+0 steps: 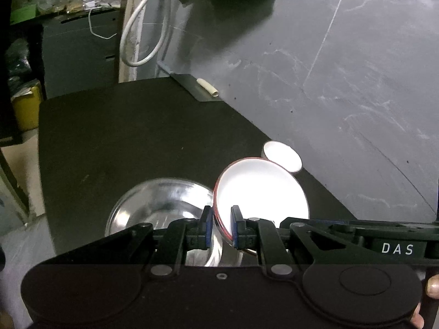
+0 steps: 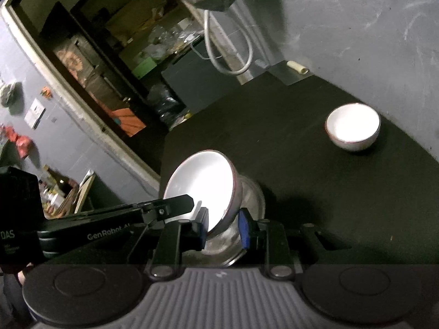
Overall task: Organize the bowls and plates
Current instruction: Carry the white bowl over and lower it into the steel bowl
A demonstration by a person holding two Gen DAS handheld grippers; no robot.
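Bowl tilted, left tongs clamping rim

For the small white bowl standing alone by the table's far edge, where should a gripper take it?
Grip the small white bowl at its rim, one finger inside and one outside, coming from above on the near side. It sits upright and open, nothing touches it, and the wall stands close behind.

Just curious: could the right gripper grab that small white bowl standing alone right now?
Probably not yet: the right gripper is shut on the large white bowl. Otherwise the table stretch toward the small white bowl looks free.
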